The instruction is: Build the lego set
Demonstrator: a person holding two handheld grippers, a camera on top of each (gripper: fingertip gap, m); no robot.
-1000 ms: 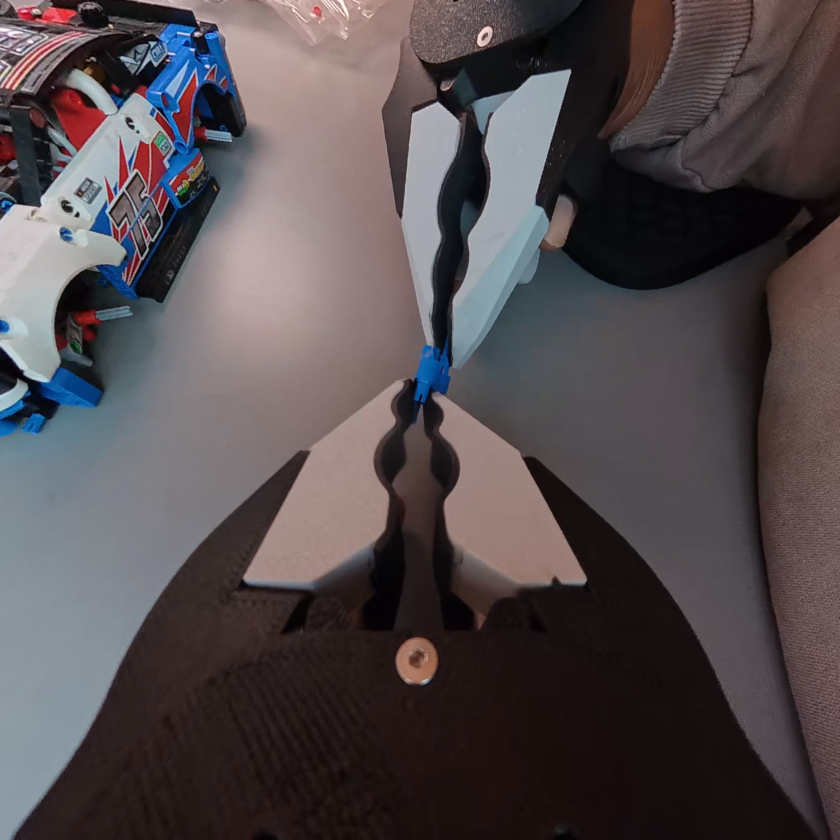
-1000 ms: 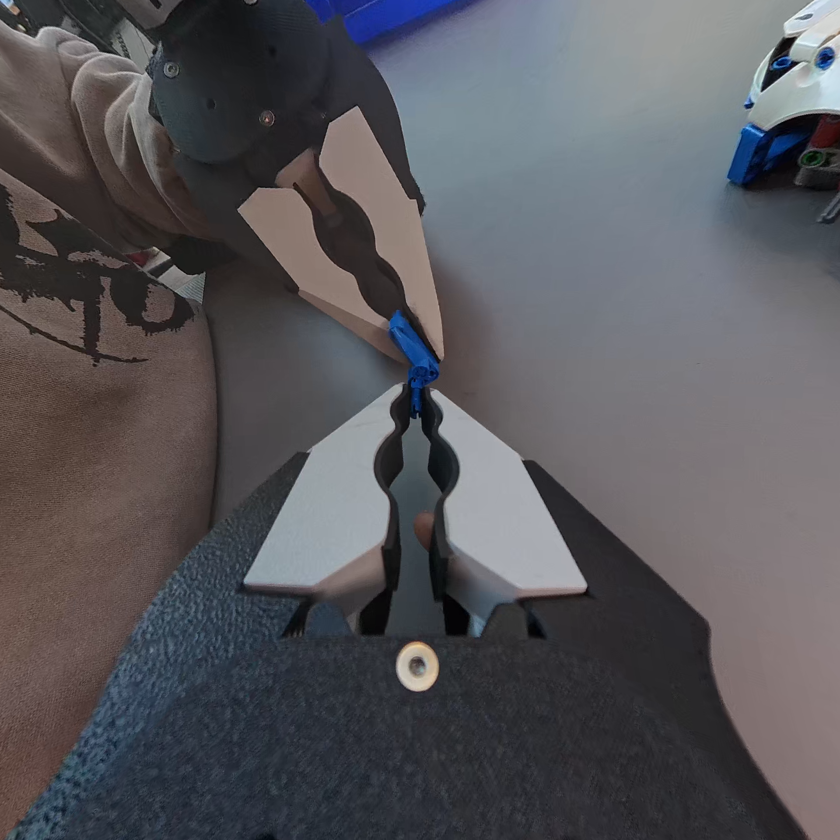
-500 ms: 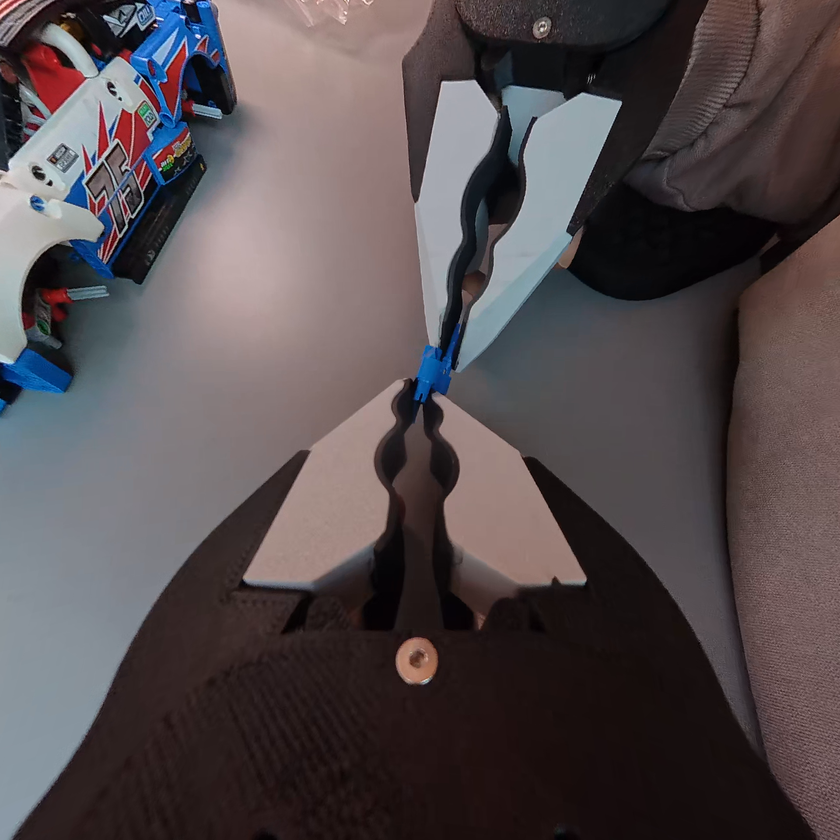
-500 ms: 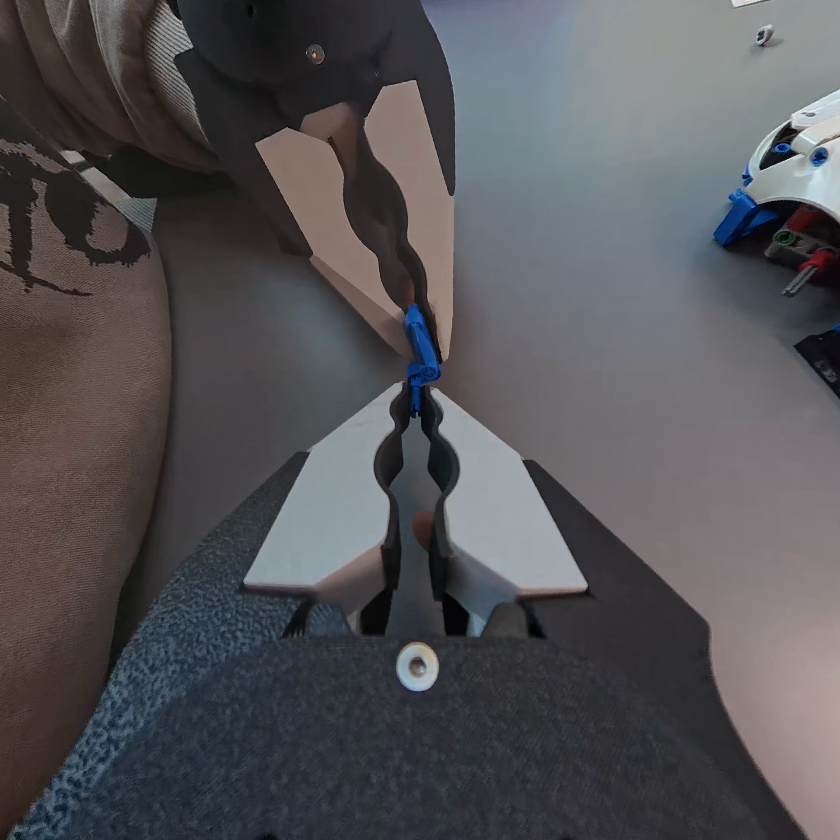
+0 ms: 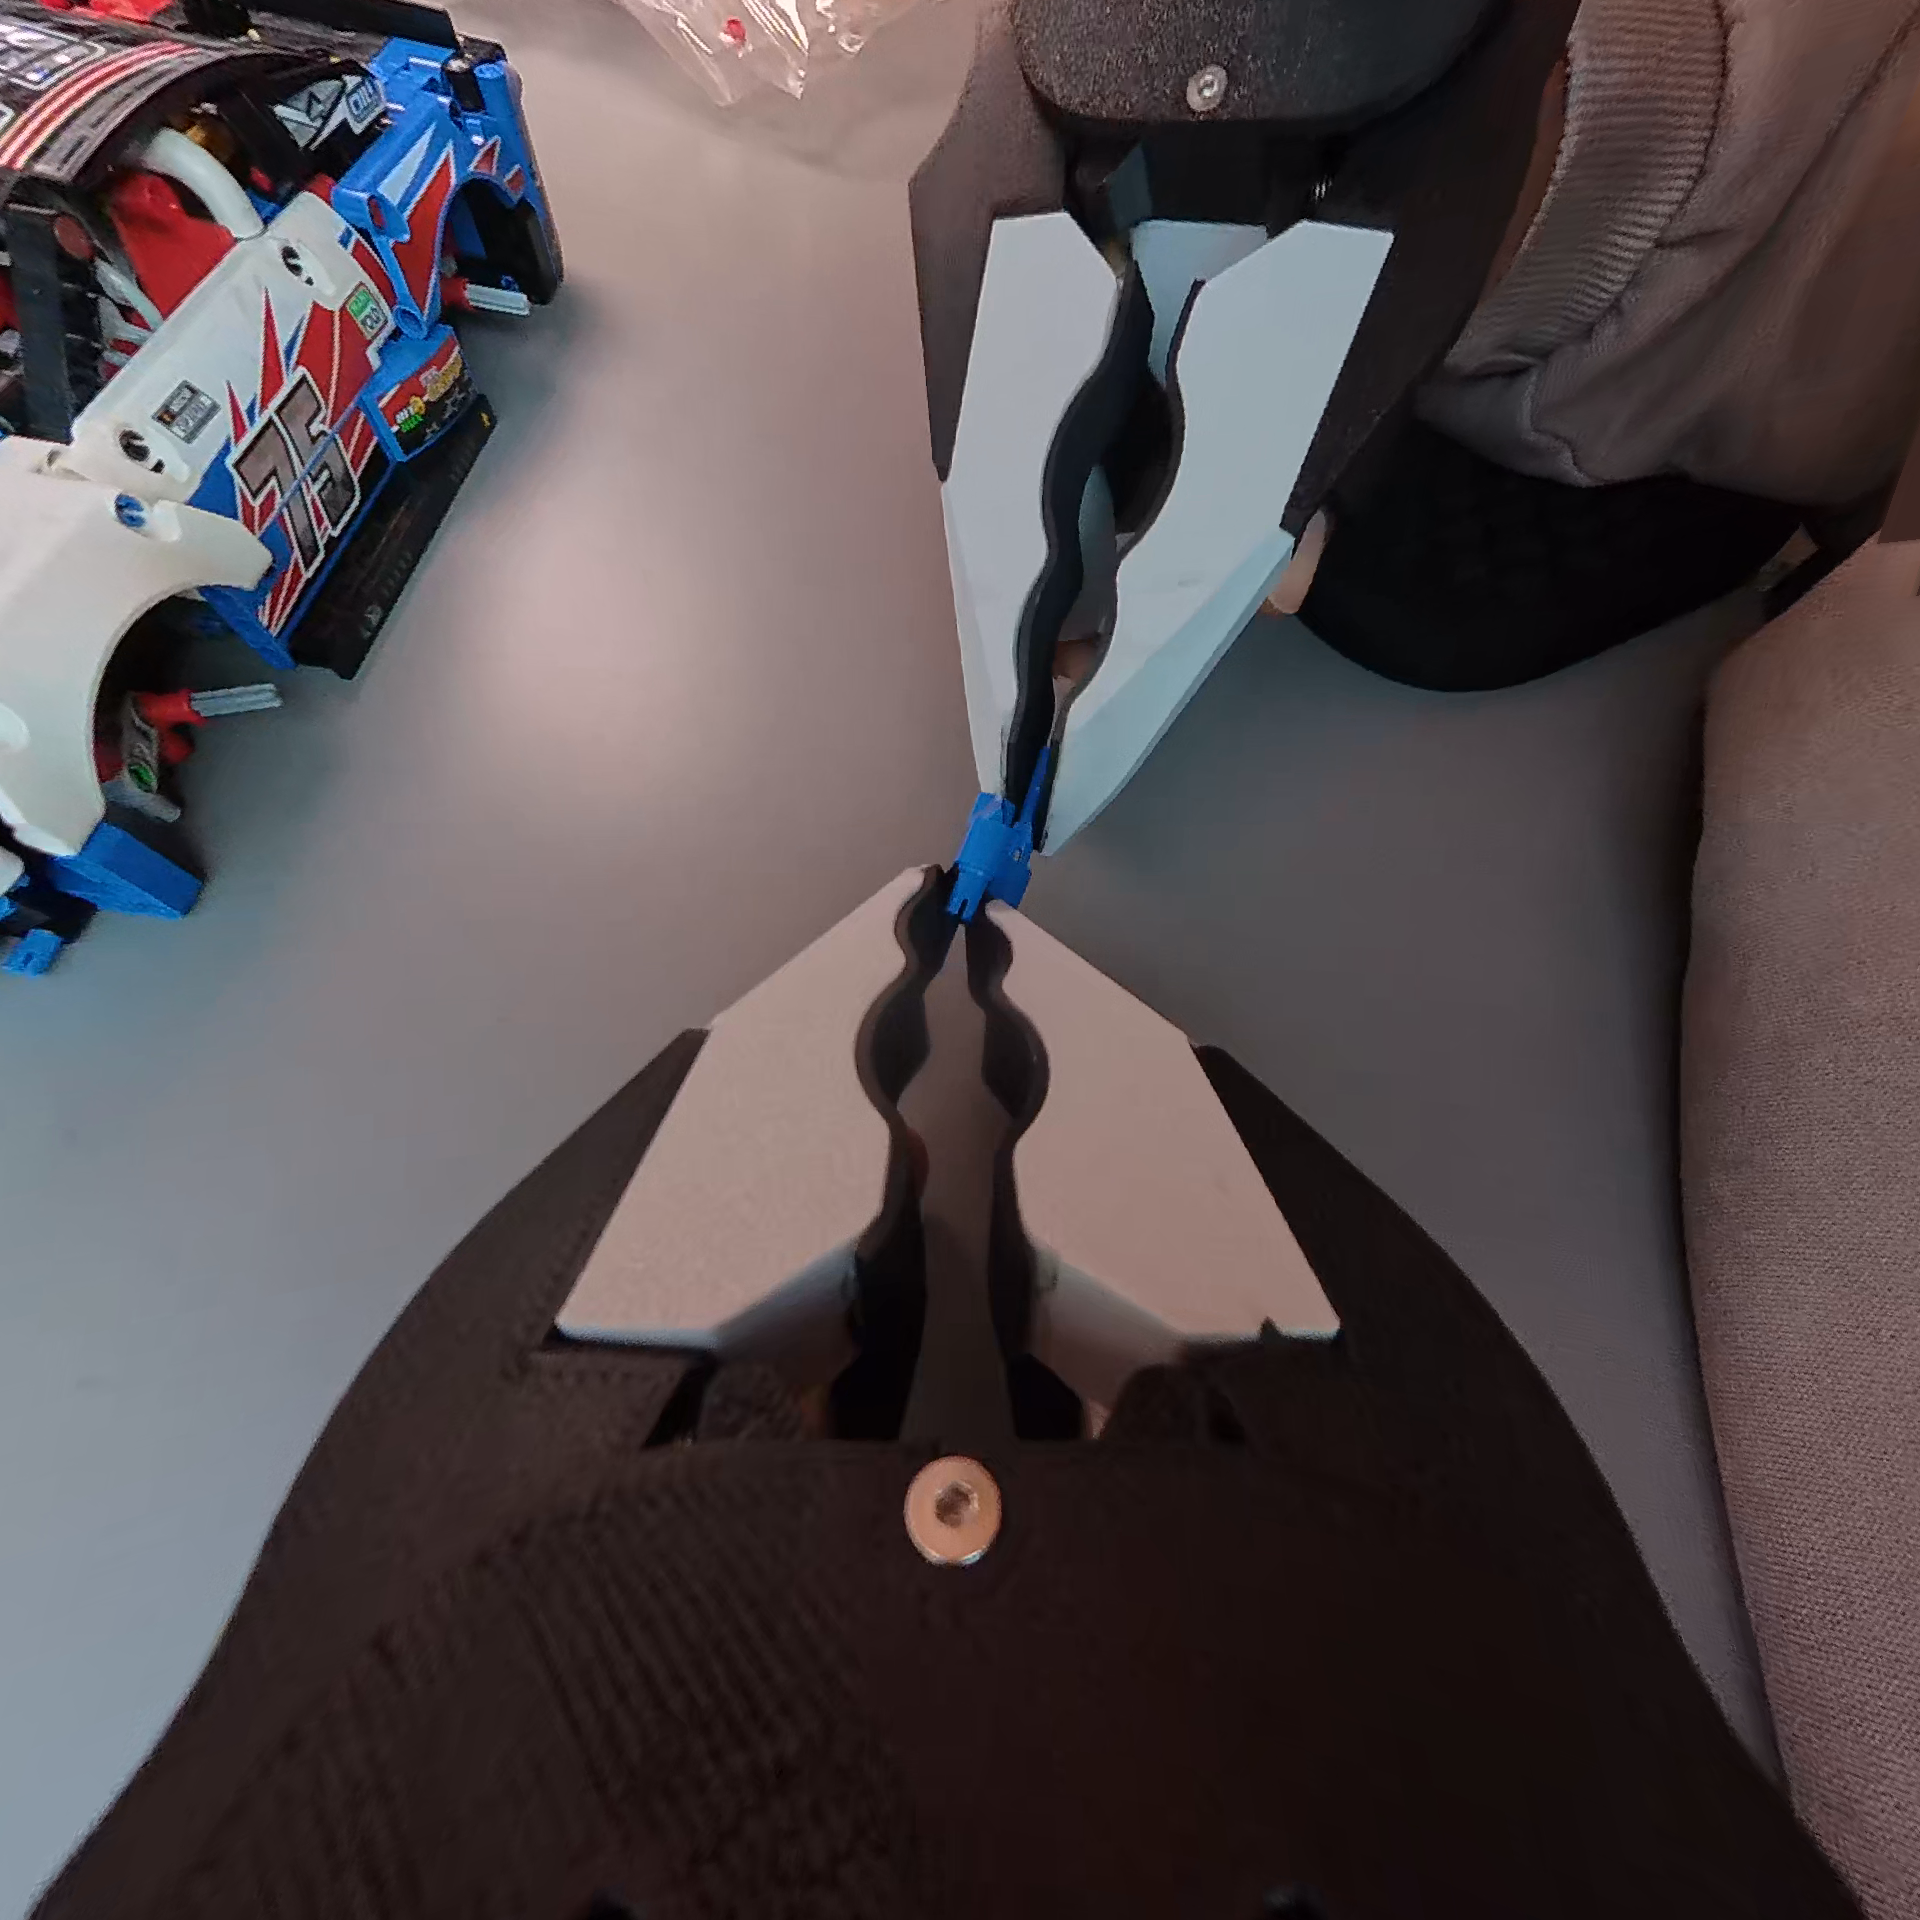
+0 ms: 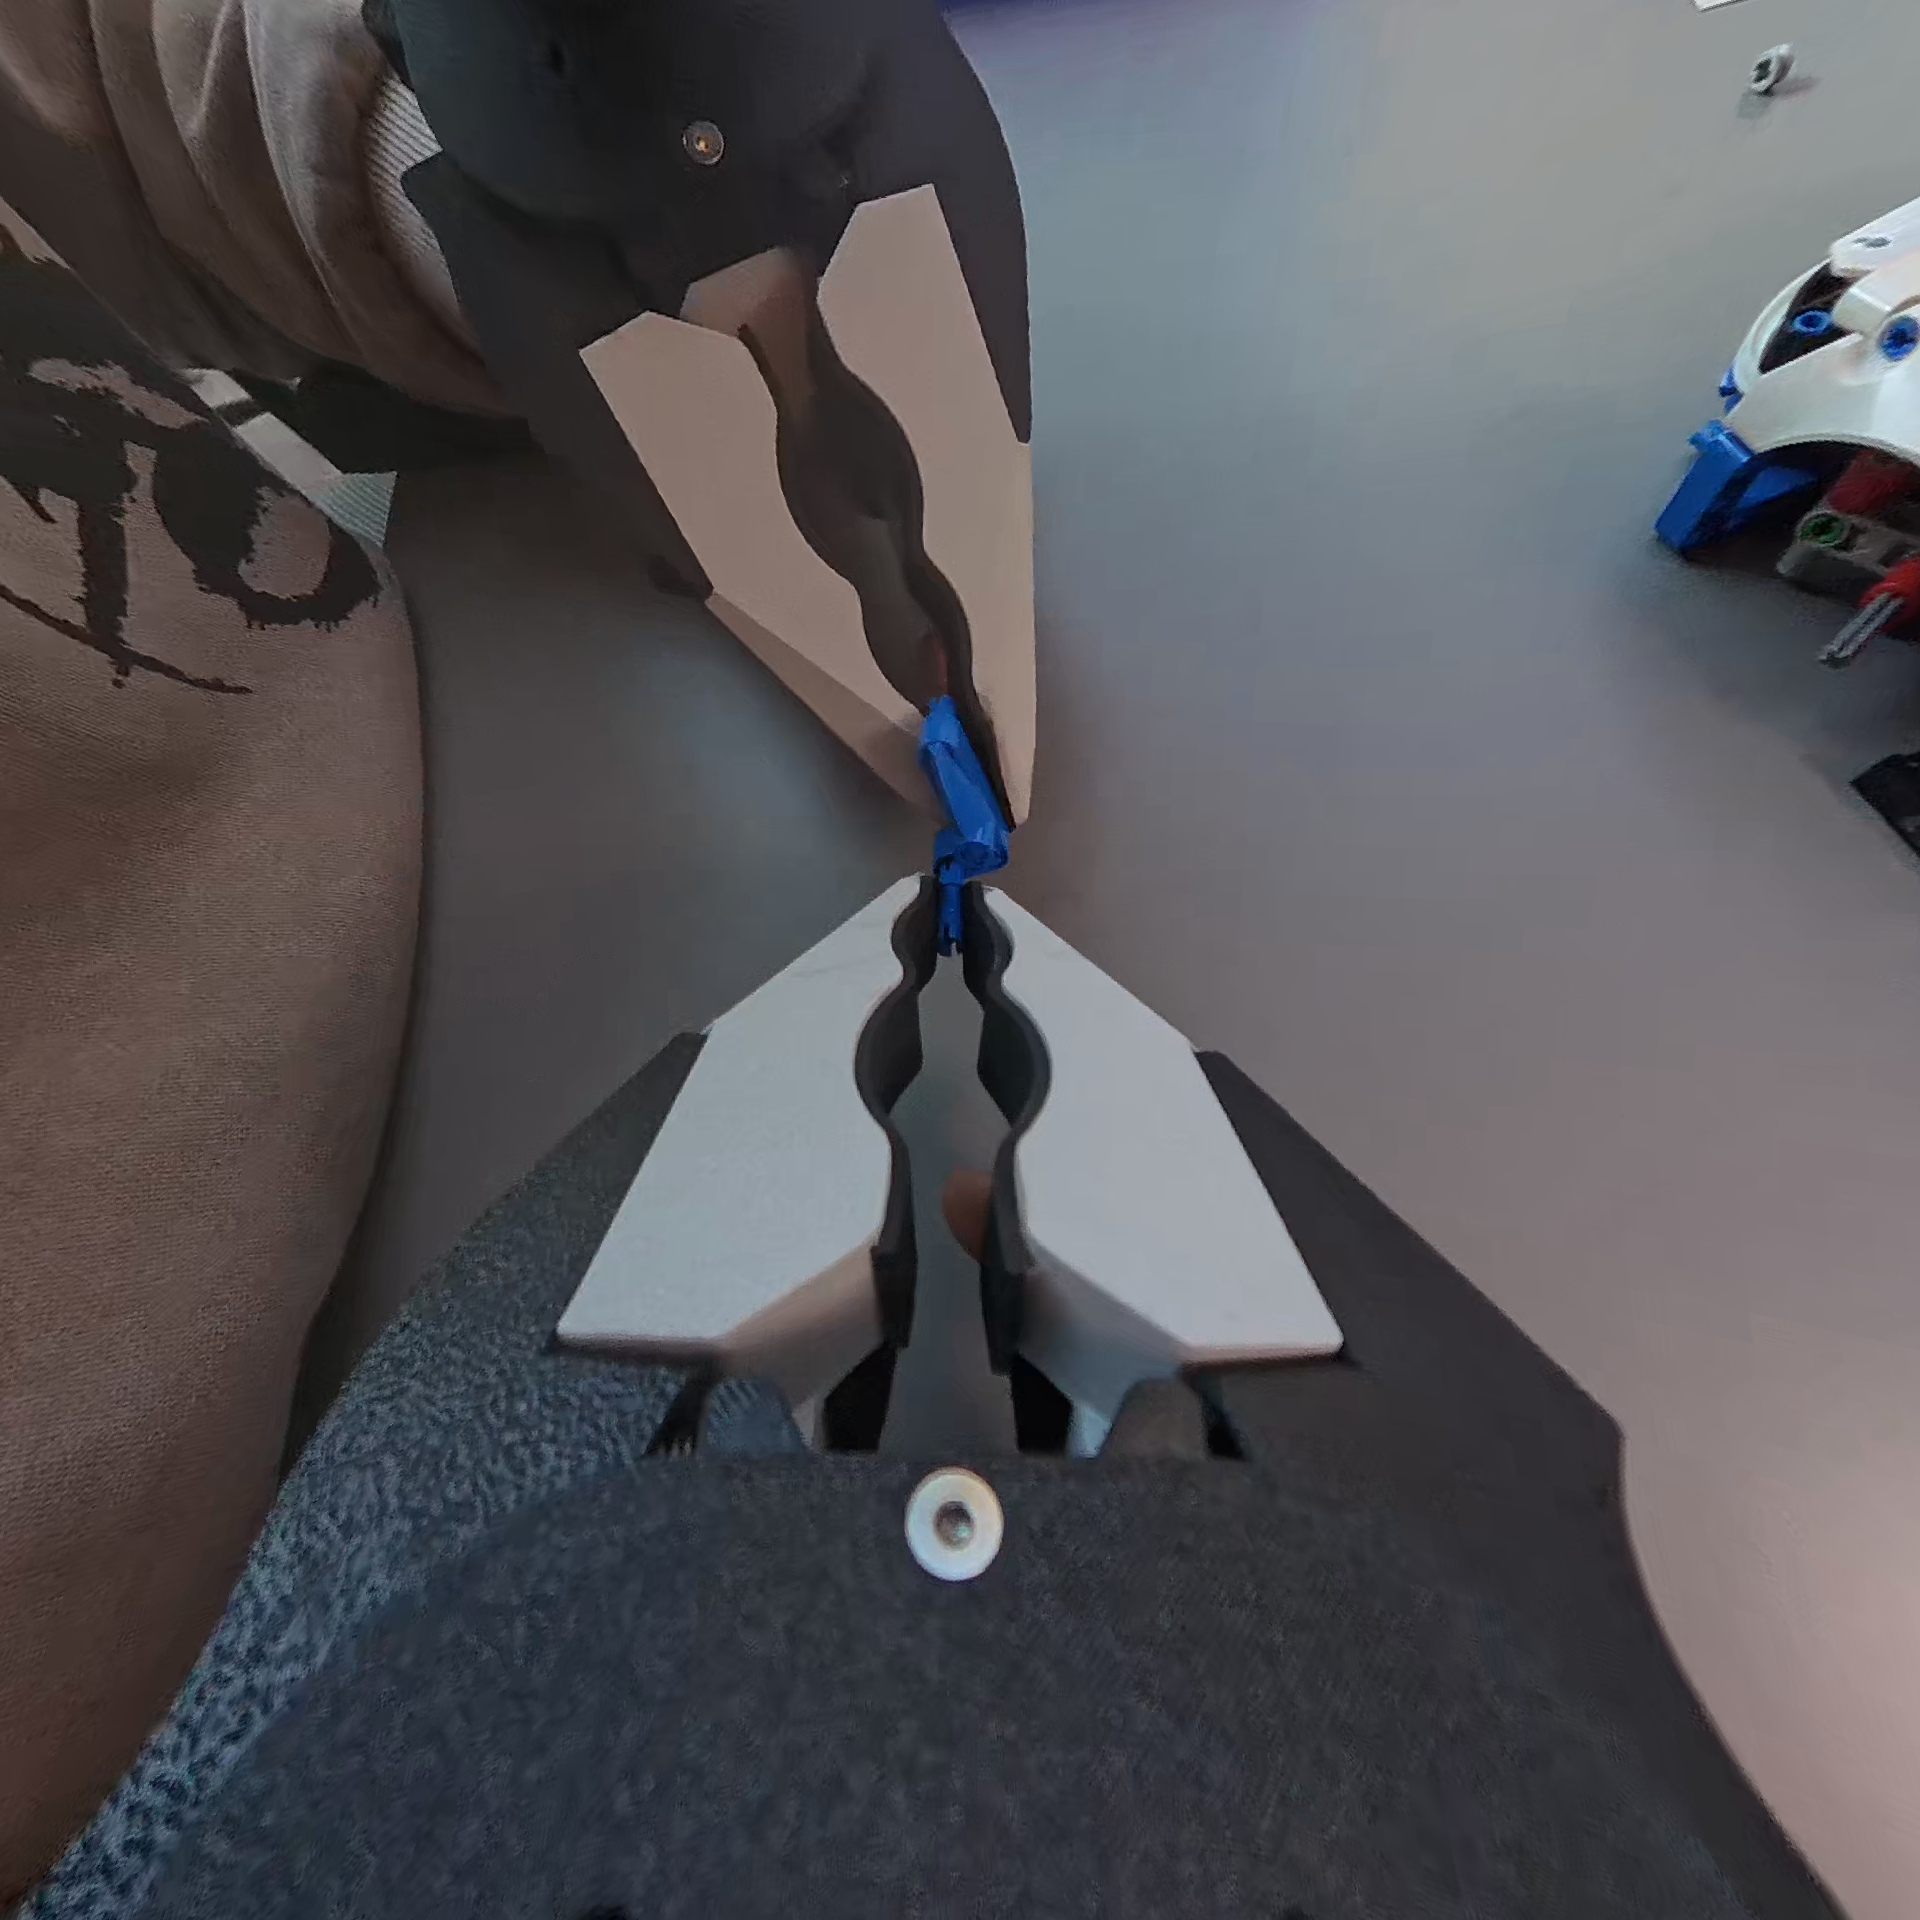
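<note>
My left gripper (image 5: 961,896) and right gripper (image 6: 951,902) meet tip to tip above the grey table (image 5: 623,935). Each is shut on one end of a small blue Lego piece assembly (image 5: 989,844), also in the right wrist view (image 6: 961,774). The right gripper (image 5: 1031,821) comes down from the top of the left wrist view. The left gripper (image 6: 987,805) does the same in the right wrist view. The part-built blue, white and red Lego race car (image 5: 239,436) lies on the table to the left. Its nose shows in the right wrist view (image 6: 1829,416).
A clear plastic bag (image 5: 748,42) with small parts lies at the far edge. A person's beige sweatshirt (image 5: 1818,1039) borders the table, also in the right wrist view (image 6: 156,935). A small grey piece (image 6: 1766,73) and a black part (image 6: 1901,800) lie to the right. My left and right fingertips are right by each other.
Both grippers stay shut on the blue pieces, tip to tip. The pair has swung slightly, and each opposing gripper now points more straight at the camera than a second ago.
</note>
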